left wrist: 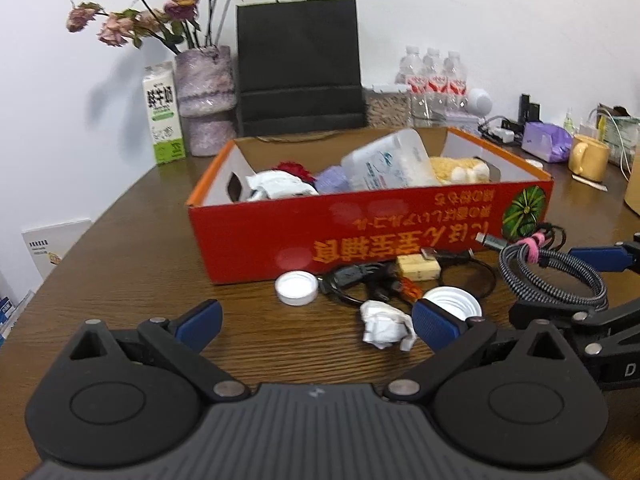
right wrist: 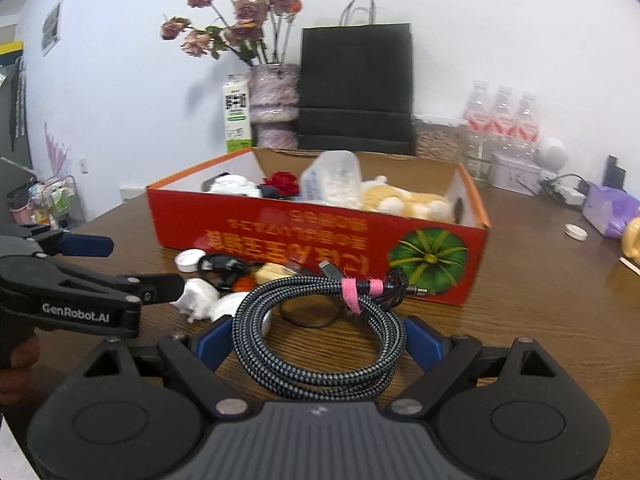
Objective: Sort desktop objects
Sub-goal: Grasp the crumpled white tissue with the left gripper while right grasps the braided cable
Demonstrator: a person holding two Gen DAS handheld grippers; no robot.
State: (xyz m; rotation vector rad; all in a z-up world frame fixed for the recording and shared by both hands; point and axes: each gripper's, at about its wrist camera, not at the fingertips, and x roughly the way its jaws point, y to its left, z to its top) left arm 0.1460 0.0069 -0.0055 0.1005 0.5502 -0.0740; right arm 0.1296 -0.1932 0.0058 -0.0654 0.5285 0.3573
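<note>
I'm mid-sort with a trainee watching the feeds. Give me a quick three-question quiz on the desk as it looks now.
1. True or false: the red cardboard box is empty.
2. What sits between the fingers of the right tool? A) a braided cable coil B) a spoon C) a sock
3. Fill in: the strap binding that coil is ____ in colour.

Key: 1 false, since it holds a plush toy, a plastic container and more. 2 A. 3 pink.
</note>
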